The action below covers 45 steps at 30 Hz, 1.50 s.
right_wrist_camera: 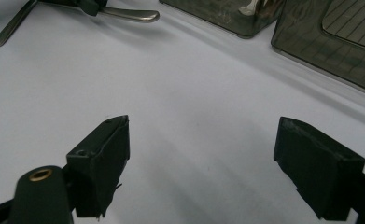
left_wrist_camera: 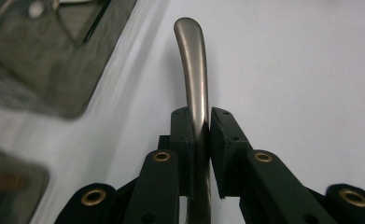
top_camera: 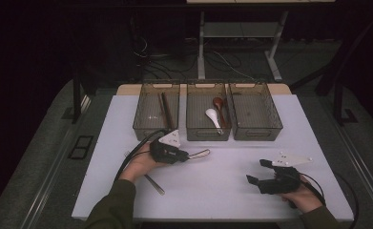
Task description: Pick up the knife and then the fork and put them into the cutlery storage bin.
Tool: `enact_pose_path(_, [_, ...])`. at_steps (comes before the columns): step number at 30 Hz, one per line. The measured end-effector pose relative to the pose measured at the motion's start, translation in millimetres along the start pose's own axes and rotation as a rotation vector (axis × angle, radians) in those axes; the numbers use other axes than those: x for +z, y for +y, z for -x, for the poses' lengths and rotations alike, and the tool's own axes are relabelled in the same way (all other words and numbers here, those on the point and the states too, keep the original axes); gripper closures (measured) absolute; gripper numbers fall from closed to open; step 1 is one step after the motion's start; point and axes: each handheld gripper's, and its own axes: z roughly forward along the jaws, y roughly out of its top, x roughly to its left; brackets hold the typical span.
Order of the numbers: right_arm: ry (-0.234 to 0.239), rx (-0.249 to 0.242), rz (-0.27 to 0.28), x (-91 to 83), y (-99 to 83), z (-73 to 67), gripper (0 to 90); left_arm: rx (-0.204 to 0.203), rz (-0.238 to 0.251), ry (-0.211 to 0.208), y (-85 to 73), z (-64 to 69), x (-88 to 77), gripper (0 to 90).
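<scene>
1. White counter [top_camera: 212,191] in the foreground: the right hand-held gripper [top_camera: 253,172] rests low at its near right edge, jaws spread wide with nothing between them.
2. Left of centre, the left hand-held gripper [top_camera: 190,155] is clamped on the handle of a metal utensil [left_wrist_camera: 193,79], held just above the counter and pointing right.
3. A second metal utensil [top_camera: 154,184] lies on the counter beside the left forearm.
4. Farthest off stand three grey bins [top_camera: 254,131] in a row; the middle one holds a white spoon [top_camera: 213,117] and a brown spoon [top_camera: 219,105].
</scene>
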Motion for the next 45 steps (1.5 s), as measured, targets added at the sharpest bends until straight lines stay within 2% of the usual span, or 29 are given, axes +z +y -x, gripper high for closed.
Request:
enact_pose_path(4, [0.000, -0.003, 0.001, -0.5, 0.0, 0.2, 18.6, 0.022, 0.011, -0.019, 12.3, 3.0, 8.2, 79.7])
enact_pose_path(8, [0.007, 0.004, 0.006, -1.6, 0.6, 0.6, 18.6, 0.026, 0.010, -0.040, 25.1, 8.4, 13.3, 79.7])
enact_pose_path(14, [0.042, -0.012, 0.006, -2.7, 6.2, -1.3, 18.6, 0.038, 0.019, -0.079, 35.7, 21.8, 10.5, 79.7])
enact_pose_path(16, [0.073, -0.004, 0.005, -3.5, 11.1, -1.9, 18.6, 0.044, 0.035, -0.095, 38.6, 27.4, 10.3, 79.7])
enact_pose_path(18, [0.096, -0.025, 0.006, -4.2, 15.1, -3.6, 18.6, 0.063, 0.035, -0.110, 41.8, 32.6, 10.0, 79.7])
enact_pose_path(21, [0.110, -0.099, -0.024, -2.9, 21.2, -9.5, 18.5, 0.090, 0.037, -0.133, 45.8, 40.1, 11.0, 79.7])
enact_pose_path(23, [0.161, -0.137, -0.053, -1.4, 25.6, -12.0, 18.6, 0.113, 0.035, -0.146, 48.2, 44.6, 12.4, 79.7])
enact_pose_path(25, [0.220, -0.153, -0.085, 2.0, 30.5, -14.5, 18.7, 0.126, 0.035, -0.157, 50.2, 48.8, 13.6, 79.7])
enact_pose_path(30, [0.270, -0.218, -0.138, 16.6, 40.8, -24.1, 18.6, 0.156, 0.026, -0.171, 53.2, 55.9, 15.8, 79.7])
enact_pose_path(39, [0.381, -0.241, -0.172, 40.1, 63.5, -30.1, 18.6, 0.196, 0.037, -0.177, 58.7, 65.7, 12.9, 79.7])
enact_pose_path(41, [0.409, -0.244, -0.194, 44.9, 68.6, -31.7, 18.7, 0.220, 0.036, -0.174, 59.8, 67.2, 11.7, 79.7])
enact_pose_path(45, [0.451, -0.299, -0.231, 54.7, 77.2, -35.1, 19.7, 0.230, 0.033, -0.175, 61.3, 70.1, 9.8, 79.7])
